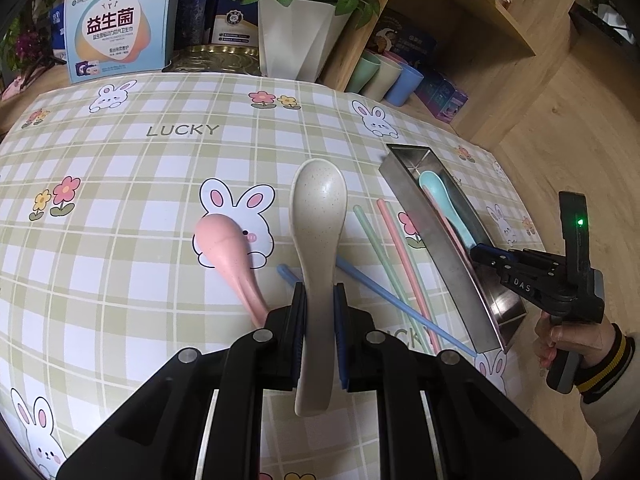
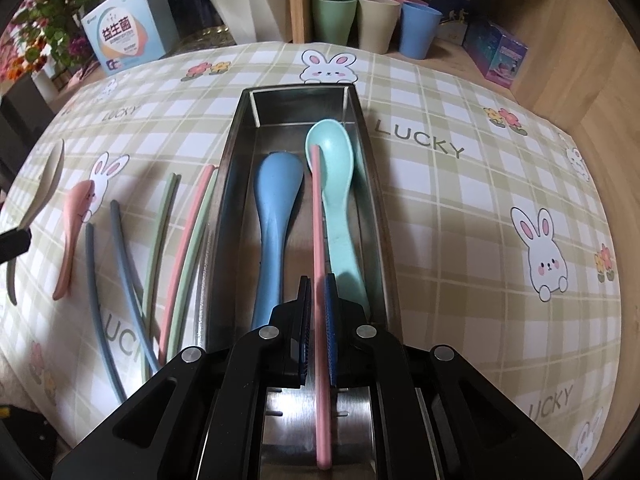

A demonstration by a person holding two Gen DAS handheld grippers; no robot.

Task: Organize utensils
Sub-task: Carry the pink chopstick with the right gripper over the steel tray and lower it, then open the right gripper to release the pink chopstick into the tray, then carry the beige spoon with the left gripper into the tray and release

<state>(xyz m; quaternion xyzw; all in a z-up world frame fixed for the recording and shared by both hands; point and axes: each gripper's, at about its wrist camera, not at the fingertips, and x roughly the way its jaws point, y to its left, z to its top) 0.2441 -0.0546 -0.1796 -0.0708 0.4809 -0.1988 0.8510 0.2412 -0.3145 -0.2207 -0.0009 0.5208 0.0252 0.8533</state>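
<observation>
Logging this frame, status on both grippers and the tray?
Left gripper shut on beige spoon. Right gripper shut on pink chopstick over metal tray. Blue spoon, teal spoon already inside.

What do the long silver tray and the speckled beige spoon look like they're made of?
Long silver tray: likely stainless steel, with brushed, mirror-like walls and folded corners. Speckled beige spoon: probably matte wheat-straw plastic, going by its fine dark flecks, though it could be ceramic.

The tablecloth [image 1: 120,168] says "LUCKY" in gray letters in many spots. The blue-edged card [image 1: 116,26] behind the table has big Chinese words, "益生菌". The right gripper [image 1: 478,250] has "DAS" on its black body.
</observation>
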